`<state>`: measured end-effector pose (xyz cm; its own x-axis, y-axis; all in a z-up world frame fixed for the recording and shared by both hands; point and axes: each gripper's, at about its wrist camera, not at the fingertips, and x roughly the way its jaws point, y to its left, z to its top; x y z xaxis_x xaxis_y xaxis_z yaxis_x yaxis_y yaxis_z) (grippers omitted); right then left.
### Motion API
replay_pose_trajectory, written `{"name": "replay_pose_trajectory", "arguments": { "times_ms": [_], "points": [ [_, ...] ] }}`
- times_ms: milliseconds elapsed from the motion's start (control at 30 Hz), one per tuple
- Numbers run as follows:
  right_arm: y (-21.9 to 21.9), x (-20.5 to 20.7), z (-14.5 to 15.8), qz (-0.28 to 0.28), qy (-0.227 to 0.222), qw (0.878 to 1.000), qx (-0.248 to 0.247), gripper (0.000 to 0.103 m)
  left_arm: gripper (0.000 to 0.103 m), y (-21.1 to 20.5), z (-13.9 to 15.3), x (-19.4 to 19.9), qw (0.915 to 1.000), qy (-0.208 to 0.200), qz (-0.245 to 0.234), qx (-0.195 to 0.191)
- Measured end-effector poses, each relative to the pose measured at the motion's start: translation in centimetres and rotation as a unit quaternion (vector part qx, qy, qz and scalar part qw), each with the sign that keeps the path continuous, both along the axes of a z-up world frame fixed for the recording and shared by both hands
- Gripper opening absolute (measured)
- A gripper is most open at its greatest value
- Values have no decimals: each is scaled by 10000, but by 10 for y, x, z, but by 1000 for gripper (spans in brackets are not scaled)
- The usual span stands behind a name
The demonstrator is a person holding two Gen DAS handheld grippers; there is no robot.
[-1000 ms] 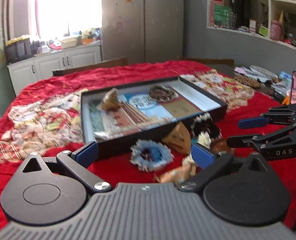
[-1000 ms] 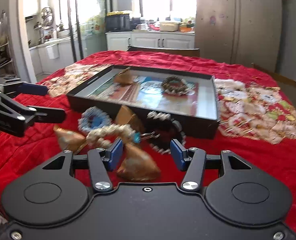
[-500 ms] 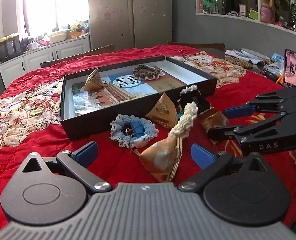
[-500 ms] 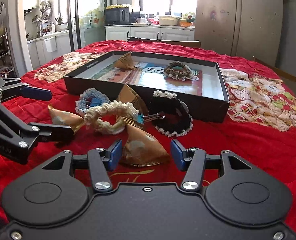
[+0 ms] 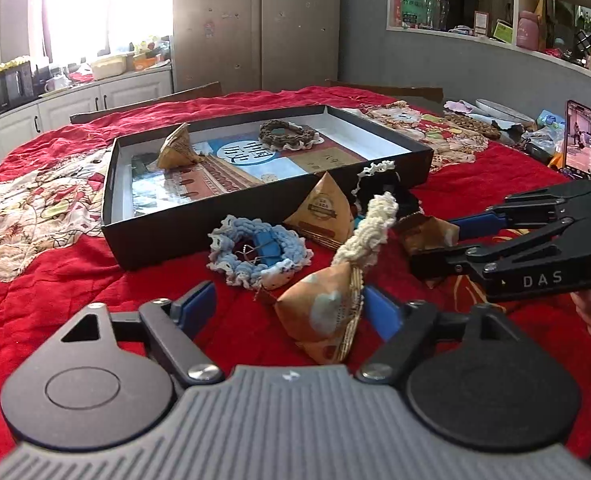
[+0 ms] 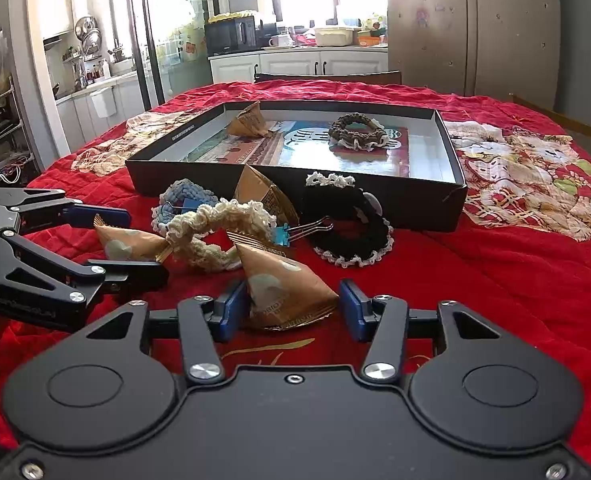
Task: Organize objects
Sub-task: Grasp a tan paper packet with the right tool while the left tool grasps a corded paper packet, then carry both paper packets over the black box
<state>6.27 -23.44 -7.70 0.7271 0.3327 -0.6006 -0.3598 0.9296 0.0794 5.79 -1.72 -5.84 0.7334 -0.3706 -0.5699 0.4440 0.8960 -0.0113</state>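
A black shallow box [image 5: 143, 236] [image 6: 295, 184] on the red cloth holds a brown paper pyramid packet [image 5: 175, 148] and a brown scrunchie [image 5: 287, 136]. In front of it lie a blue scrunchie [image 5: 255, 252], a cream scrunchie [image 6: 215, 236], a black scrunchie [image 6: 347, 220], a blue binder clip [image 6: 283, 234] and several brown pyramid packets. My left gripper [image 5: 291, 312] is open around one packet [image 5: 323, 320]. My right gripper [image 6: 293, 308] is open around another packet [image 6: 283, 292]; it also shows in the left wrist view [image 5: 447, 244].
A red patterned cloth [image 6: 495, 264] covers the table. A phone [image 5: 579, 140] stands at the right edge among clutter. Chair backs [image 6: 327, 77], kitchen cabinets and a fridge stand behind the table.
Both grippers came down and forward toward the pile. Each now has a paper packet between its open fingers.
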Motion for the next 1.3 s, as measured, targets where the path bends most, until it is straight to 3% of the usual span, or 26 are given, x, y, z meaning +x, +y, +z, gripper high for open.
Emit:
{"name": "replay_pose_trajectory", "arguments": {
  "times_ms": [200, 400, 1300],
  "points": [
    [2, -2, 0, 25, -40, 10000, -71, 44, 58, -1, -2, 1, 9998, 172, -75, -28],
    [2, -4, 0, 74, -56, 9999, -97, 42, 52, -1, -1, 0, 9998, 182, -99, -6],
    [5, -15, 9, 271, -163, 9995, -91, 42, 49, 0, 16, -13, 9995, 168, -259, 68]
  ]
}}
